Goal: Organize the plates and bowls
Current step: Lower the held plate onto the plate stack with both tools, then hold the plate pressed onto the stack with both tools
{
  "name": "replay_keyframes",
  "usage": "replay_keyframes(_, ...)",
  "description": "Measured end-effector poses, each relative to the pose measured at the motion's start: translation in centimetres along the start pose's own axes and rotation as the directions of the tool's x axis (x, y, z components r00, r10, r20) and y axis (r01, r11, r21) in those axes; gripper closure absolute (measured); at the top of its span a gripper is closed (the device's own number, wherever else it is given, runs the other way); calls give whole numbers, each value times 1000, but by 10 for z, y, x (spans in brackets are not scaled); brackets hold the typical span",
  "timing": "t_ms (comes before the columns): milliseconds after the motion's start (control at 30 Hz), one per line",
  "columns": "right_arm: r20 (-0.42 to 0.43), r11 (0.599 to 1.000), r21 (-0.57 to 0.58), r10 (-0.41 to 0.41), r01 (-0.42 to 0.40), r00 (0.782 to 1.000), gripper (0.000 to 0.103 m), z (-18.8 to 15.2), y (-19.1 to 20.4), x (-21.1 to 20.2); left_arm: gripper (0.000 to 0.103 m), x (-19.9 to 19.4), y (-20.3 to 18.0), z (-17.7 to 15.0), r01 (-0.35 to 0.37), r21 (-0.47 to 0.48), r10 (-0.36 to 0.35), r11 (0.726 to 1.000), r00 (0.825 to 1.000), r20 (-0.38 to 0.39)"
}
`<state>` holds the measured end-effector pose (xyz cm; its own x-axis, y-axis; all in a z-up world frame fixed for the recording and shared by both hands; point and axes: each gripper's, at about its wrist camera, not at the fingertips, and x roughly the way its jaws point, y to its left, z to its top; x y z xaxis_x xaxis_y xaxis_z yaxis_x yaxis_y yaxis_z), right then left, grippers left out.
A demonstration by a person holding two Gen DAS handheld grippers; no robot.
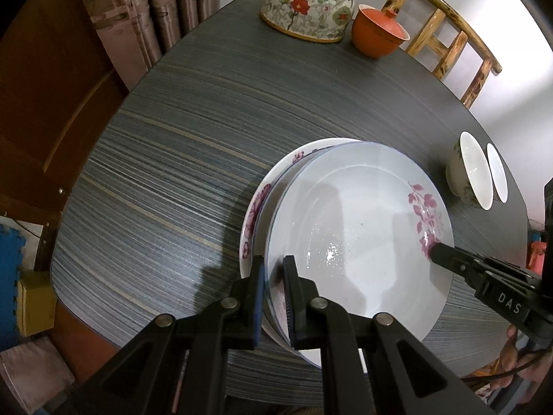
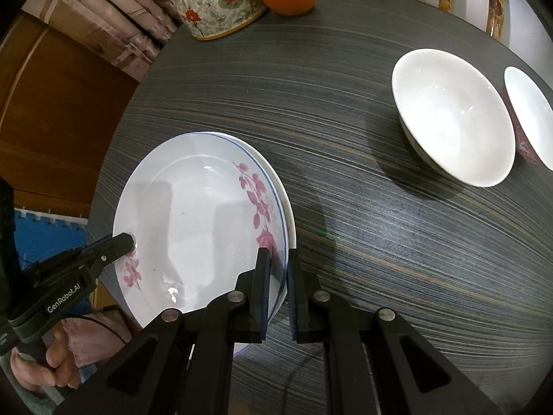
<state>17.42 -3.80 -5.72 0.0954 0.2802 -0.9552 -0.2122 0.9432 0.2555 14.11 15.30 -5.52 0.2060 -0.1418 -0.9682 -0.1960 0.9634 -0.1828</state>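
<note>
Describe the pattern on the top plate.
White top plate with pink flower sprays and a thin blue rim line; clearest in the right wrist view.

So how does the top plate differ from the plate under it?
The top plate is pinched at opposite rims by the left hand-held gripper and right hand-held gripper; the plate under it is not. The top plate sits offset, hiding most of the plate under it. Both are white with pink flowers.

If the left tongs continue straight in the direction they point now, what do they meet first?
The left tongs are already shut on the rim of the top plate, pointing steeply down. Going on, they would likely press that rim onto the lower plate, then the table; depth is unclear.
</note>
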Motion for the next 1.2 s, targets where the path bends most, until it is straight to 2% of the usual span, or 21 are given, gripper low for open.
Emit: replay_keyframes(1200,-20,1000,10,-4,5,1000,93,2,-4,7,93,3,3,0,5,-10,-5,1000,1000,-14)
